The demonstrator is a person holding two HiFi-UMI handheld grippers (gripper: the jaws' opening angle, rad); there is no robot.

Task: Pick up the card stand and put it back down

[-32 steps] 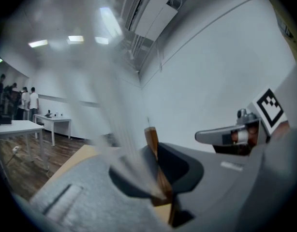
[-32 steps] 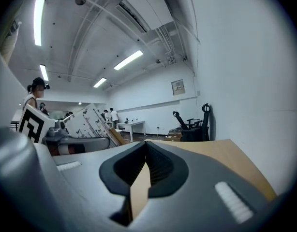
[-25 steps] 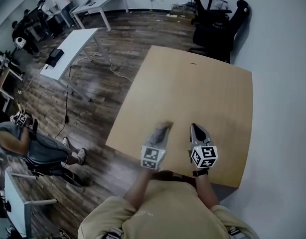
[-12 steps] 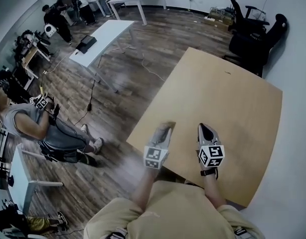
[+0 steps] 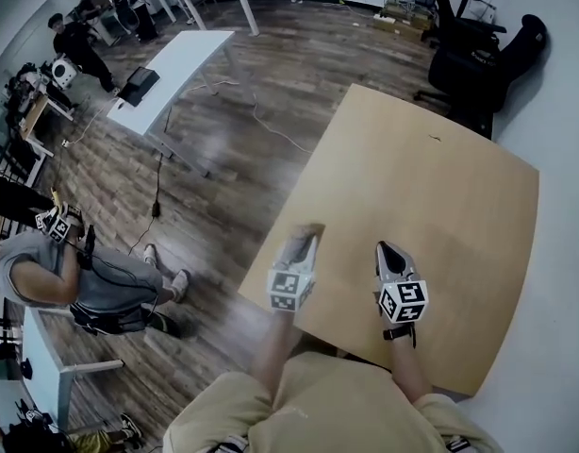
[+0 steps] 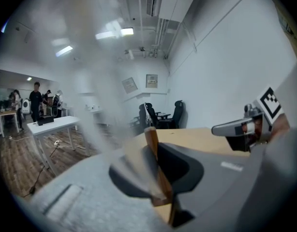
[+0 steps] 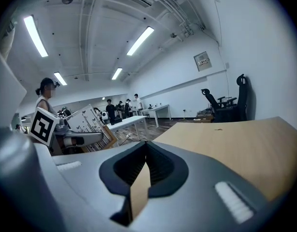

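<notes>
Wood flooring [image 5: 223, 159] and scattered desks of an open office surround a tan table [image 5: 440, 187]. Over its near edge hovers the left gripper [image 5: 308, 239], jaws clamped on the card stand [image 6: 158, 173], which is clear of the surface. The right gripper [image 5: 388, 253] is closed on nothing. The put-down step seems to be in hand: lower the stand upright until its base meets the tabletop, then release.

Your left gripper [image 5: 306, 239] and right gripper [image 5: 387, 251] are grey, each with 1 black-and-white marker cube [image 5: 289, 291]. The card stand [image 6: 157, 163] is brown wood. Your table [image 5: 440, 187] is pale tan; the floor [image 5: 223, 149] is dark brown planking; your shirt [image 5: 318, 399] is beige.
</notes>
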